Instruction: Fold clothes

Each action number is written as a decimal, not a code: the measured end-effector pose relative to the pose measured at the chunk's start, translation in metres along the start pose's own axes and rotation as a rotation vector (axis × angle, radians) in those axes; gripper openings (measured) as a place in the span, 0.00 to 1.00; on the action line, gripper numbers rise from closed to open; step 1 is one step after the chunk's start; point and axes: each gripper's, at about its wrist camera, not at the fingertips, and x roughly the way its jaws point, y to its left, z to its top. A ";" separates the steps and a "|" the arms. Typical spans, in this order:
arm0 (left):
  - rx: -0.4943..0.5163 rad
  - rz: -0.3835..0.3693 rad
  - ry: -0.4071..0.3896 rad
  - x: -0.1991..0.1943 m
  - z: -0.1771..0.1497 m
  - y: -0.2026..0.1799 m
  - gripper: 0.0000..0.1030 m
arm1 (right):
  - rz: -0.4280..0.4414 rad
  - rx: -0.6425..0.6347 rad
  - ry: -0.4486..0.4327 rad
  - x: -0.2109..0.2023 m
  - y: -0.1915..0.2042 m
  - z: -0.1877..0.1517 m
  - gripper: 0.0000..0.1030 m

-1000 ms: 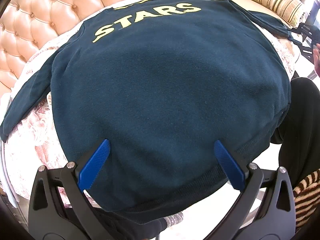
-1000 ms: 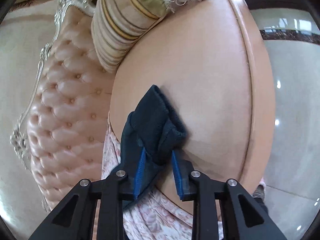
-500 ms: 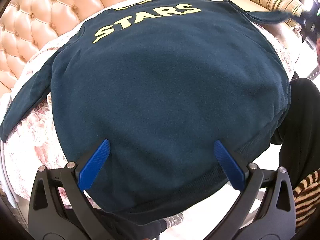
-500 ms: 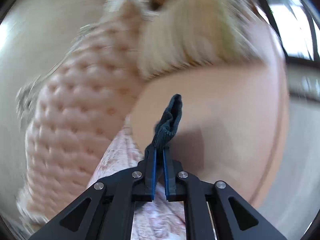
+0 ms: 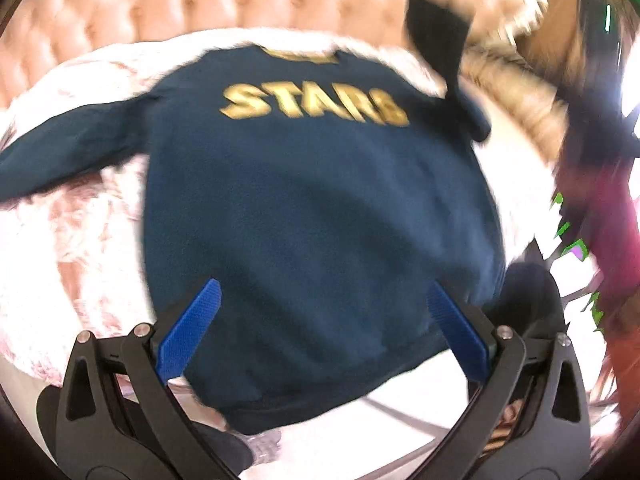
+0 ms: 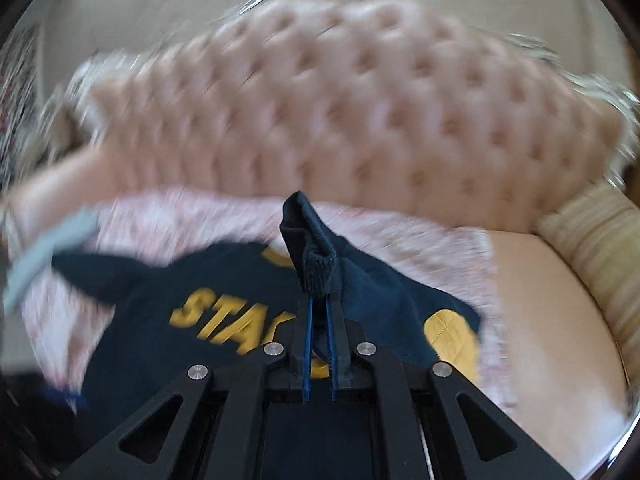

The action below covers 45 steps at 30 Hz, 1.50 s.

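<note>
One navy sweatshirt (image 5: pixel 320 208), gold "STARS" across chest, lies flat on floral cover (image 5: pixel 72 220) over tufted sofa (image 6: pixel 360 120). Right tongs (image 6: pixel 319 308) clamped tight on its cuff (image 6: pixel 316 264), sleeve lifted above body. Left tongs (image 5: pixel 324 320) spread wide over hem, nothing held. One striped cushion (image 6: pixel 600 248) at far right.
</note>
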 end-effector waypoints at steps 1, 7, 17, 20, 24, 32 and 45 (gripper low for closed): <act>0.000 0.030 -0.016 -0.006 0.005 0.007 1.00 | -0.009 -0.047 0.032 0.012 0.014 -0.006 0.06; -0.008 0.120 -0.021 -0.017 -0.008 0.038 1.00 | -0.094 -0.382 0.199 0.062 0.077 -0.056 0.29; -0.032 0.058 0.023 -0.008 0.023 0.021 1.00 | 0.095 -0.094 -0.028 -0.049 0.019 -0.063 0.67; -0.075 -0.044 0.029 0.009 0.057 0.005 1.00 | 0.152 0.159 -0.051 -0.061 -0.025 -0.076 0.67; -0.172 -0.232 0.085 0.044 0.096 -0.009 1.00 | 0.159 0.247 -0.043 -0.056 -0.042 -0.098 0.67; -0.483 -0.489 0.225 0.111 0.117 0.006 0.98 | 0.180 0.266 -0.057 -0.044 -0.043 -0.126 0.67; -0.538 -0.434 0.213 0.131 0.118 0.006 0.62 | 0.178 0.258 -0.082 -0.044 -0.047 -0.134 0.67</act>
